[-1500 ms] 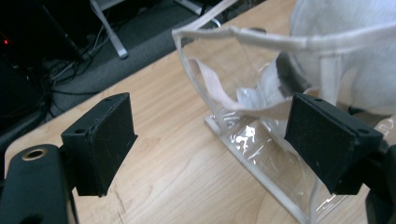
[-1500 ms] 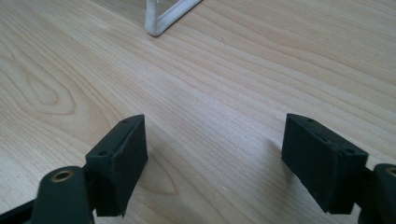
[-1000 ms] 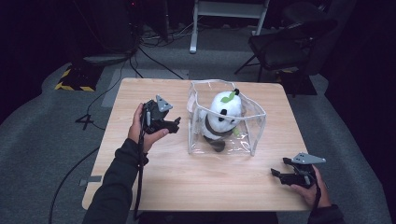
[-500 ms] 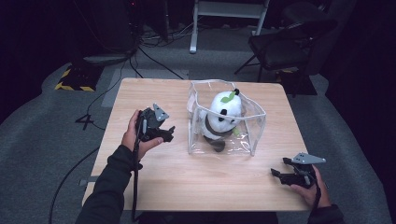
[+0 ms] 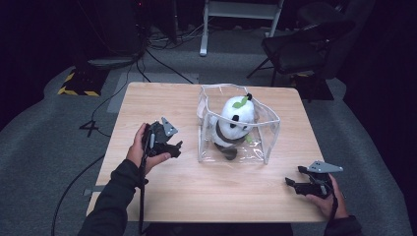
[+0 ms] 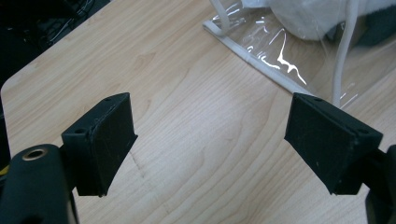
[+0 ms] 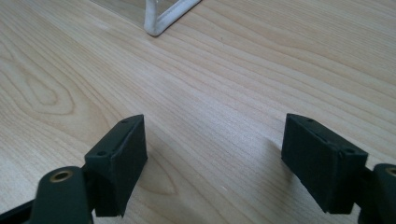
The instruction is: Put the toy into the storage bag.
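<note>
Panda plush toy (image 5: 232, 129) sits upright inside a clear plastic bag (image 5: 268, 132) with white piping, placed on the tabletop (image 5: 211, 189) right of centre and toward the far edge. A green leaf and a dark stem sit on the toy's head. The toy's lower body is blurred by glare and creases in the plastic. In the left gripper view the clear plastic bag (image 6: 275, 51) and the panda plush toy (image 6: 308, 18) are cut off by the top edge, so just white fur and a dark patch can be made out.

Left hand-held gripper (image 5: 174, 147) is held just beside the bag's left wall, not touching it. In the left gripper view its jaws stand wide apart with bare wood between them; nothing is gripped.

Right hand-held gripper (image 5: 293, 177) rests near the front right corner of the tabletop, well apart from the bag. In the right gripper view its jaws are spread wide over bare wood, holding nothing; one white-piped bag corner (image 7: 161, 18) shows at the top edge.

No brand, label or writing is legible on any item. The surroundings beyond the tabletop are dark; a chair (image 5: 300, 46) and floor cables (image 5: 162, 42) are faintly discernible.
</note>
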